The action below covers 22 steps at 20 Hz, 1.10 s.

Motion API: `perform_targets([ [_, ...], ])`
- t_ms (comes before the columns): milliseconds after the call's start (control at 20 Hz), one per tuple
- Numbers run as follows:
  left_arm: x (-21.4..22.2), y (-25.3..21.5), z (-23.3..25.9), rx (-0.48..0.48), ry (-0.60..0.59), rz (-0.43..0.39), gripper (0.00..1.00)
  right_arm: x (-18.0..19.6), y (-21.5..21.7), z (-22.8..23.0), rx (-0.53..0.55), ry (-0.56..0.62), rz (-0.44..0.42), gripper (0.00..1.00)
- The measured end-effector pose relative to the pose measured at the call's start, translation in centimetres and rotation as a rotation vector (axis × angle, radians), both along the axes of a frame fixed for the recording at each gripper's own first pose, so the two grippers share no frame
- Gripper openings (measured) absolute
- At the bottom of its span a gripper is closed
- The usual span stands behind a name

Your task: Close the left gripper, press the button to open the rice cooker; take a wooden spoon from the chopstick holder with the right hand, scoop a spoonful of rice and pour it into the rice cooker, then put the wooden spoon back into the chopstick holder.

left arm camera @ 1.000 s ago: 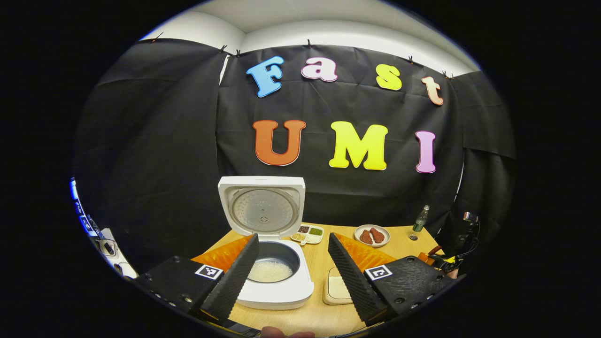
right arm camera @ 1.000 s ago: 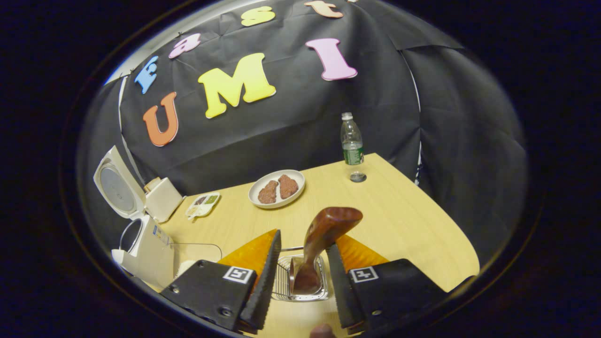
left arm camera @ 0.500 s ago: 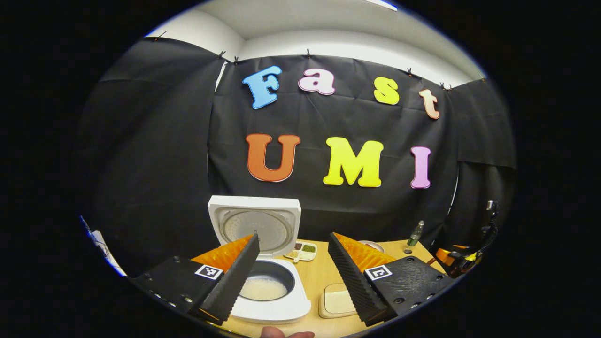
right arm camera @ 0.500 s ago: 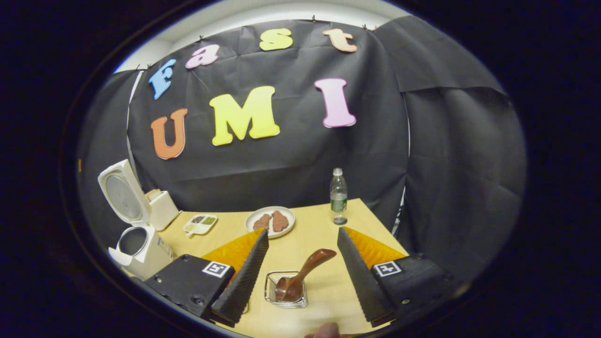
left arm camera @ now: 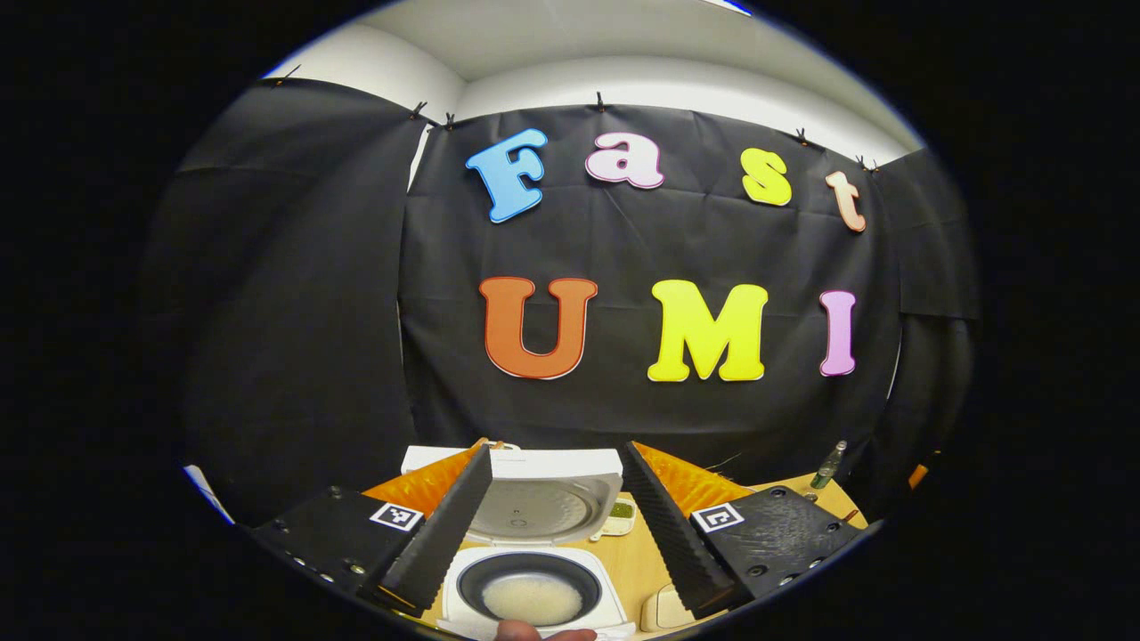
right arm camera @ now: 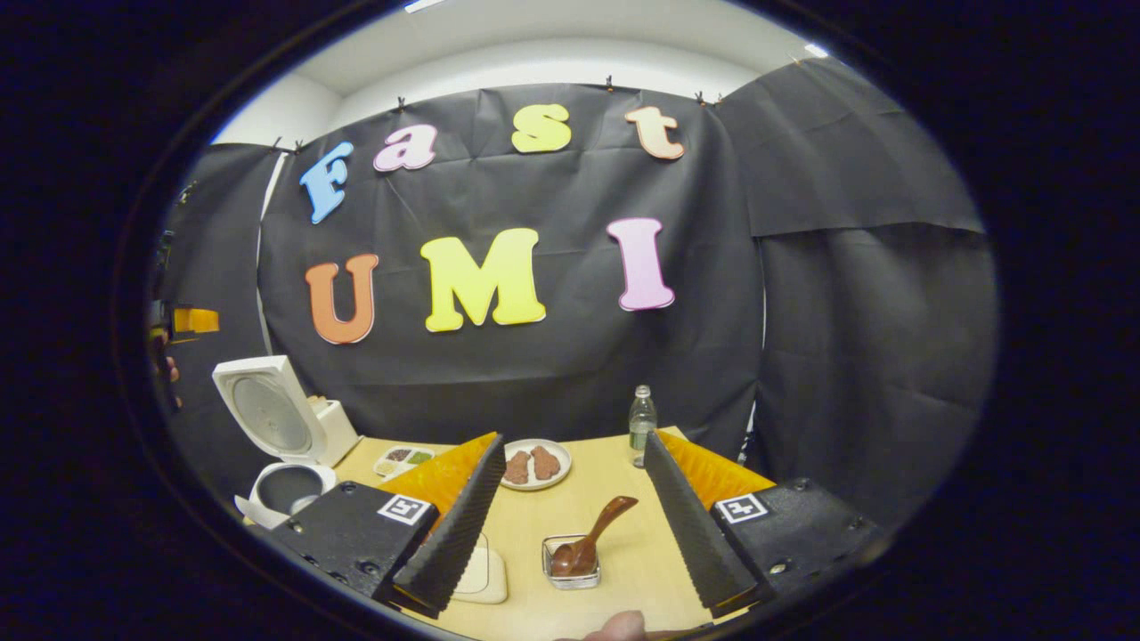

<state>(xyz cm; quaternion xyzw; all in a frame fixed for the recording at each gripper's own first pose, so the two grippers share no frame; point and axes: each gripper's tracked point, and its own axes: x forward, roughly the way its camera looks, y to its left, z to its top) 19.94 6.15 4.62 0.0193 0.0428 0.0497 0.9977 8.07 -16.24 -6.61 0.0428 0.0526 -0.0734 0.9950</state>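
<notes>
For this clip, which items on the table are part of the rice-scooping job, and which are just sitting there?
Part of the job:
rice cooker, lid up
wooden spoon
chopstick holder, spoon standing in it
flat rice dish
left gripper, right gripper, both open

Just lying about:
plate of brown food
water bottle
divided snack tray

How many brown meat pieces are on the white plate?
2. Both lie side by side on the plate at the back of the table: left piece, right piece.
</notes>
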Motion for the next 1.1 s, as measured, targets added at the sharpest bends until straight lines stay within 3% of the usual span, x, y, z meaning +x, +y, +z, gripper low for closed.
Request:
perform_targets([
  [350, 7.5, 4.2, -2.9, 0.036, 0.092, 0.031, 0.94, -5.1, -0.3, -0.8, -0.015, 0.031, -0.115, 1.00],
  [650, 11.9, 5.9, -6.5, 0.021, 0.194, 0.038, 0.94, -7.2, 0.0, -2.1, -0.002, 0.064, -0.186, 1.00],
  [850, 12.4, 5.8, -8.0, -0.021, 0.250, 0.006, 0.95, -7.0, 1.0, -2.2, 0.002, 0.070, -0.183, 0.99],
  [1100, 10.8, 5.3, -8.5, -0.069, 0.306, -0.010, 0.97, -5.5, 2.9, -1.6, -0.011, 0.064, -0.122, 1.00],
])
